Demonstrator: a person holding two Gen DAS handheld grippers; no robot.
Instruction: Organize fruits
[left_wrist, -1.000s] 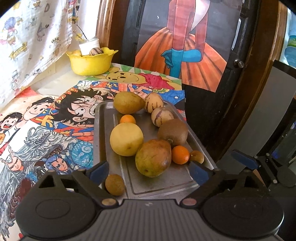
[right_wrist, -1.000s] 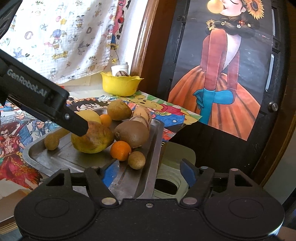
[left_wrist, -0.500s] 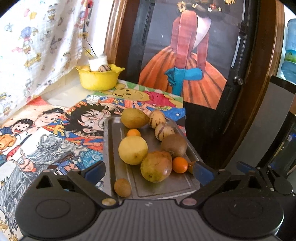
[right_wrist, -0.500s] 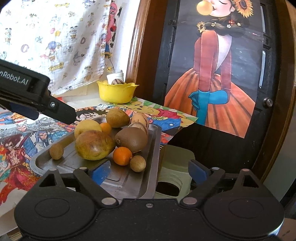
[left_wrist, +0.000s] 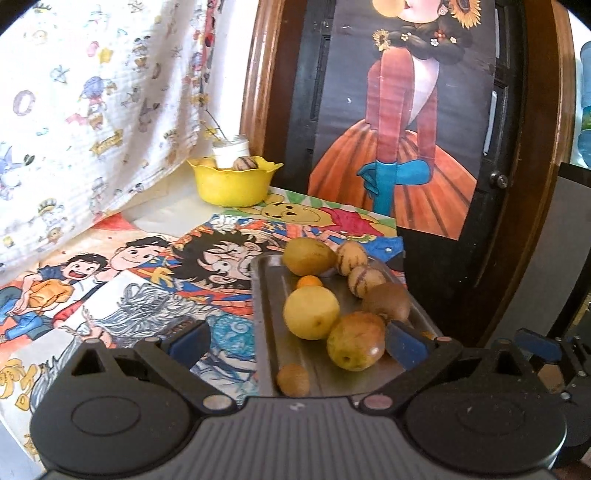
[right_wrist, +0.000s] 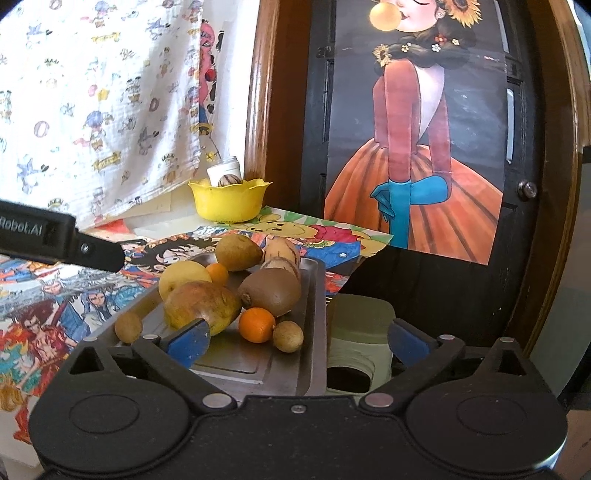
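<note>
Steel-grey rectangular metal tray (left_wrist: 271, 354) lies on the cartoon-printed tablecloth (left_wrist: 122, 280), carrying a mottled green-red mango (left_wrist: 355, 339), a round yellow lemon (left_wrist: 311, 312), a brown kiwi (right_wrist: 271, 291) and a small orange tangerine (right_wrist: 256, 324). Left gripper (left_wrist: 295, 341) and right gripper (right_wrist: 295, 338) hover spread wide, empty.

You see a grey metal tray (left_wrist: 267, 334) holding a pale yellow lemon (left_wrist: 311, 312), a green-and-red mango (left_wrist: 356, 339), a brown kiwi (right_wrist: 270, 291) and a bright orange mandarin (right_wrist: 256, 324). Behind them sits a yellow bowl (left_wrist: 233, 184) on a multicoloured cartoon-print cloth (left_wrist: 122, 280). Your grippers' fingertips (right_wrist: 188, 341) wear blue pads on black.
</note>
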